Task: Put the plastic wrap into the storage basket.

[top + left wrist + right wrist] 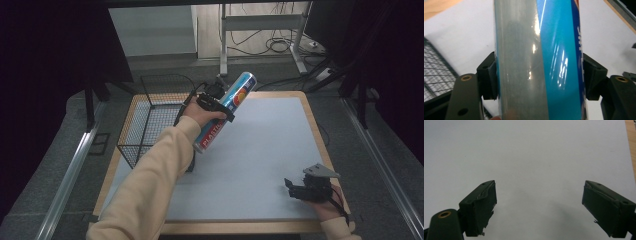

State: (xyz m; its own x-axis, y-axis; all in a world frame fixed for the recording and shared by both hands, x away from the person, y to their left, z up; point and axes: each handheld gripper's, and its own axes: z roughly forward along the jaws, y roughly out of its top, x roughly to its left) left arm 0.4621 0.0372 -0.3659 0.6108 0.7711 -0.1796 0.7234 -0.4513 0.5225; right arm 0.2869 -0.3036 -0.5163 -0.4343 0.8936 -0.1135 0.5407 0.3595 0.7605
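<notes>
Item: tall blue-and-silver can (227,109); location: centre-left of the high view, held clear of the surface (260,165) and tilting, top end leaning toward the upper right of the frame, lower end just beside the wire basket (150,122).

Left gripper (220,102): clamping the can at mid-body; in the left gripper view both black jaws are pressing against opposite sides of the cylinder, a grip at the middle likely chosen so the long can is balancing rather than swinging.

Right gripper (296,189): sitting low at the lower right of the high view, jaws standing wide apart with nothing between them; seemingly parked out of the way.

Wire basket: standing at the left edge of the surface, open-topped; probably the can's destination, judging by how close the can is being carried to it.
</notes>
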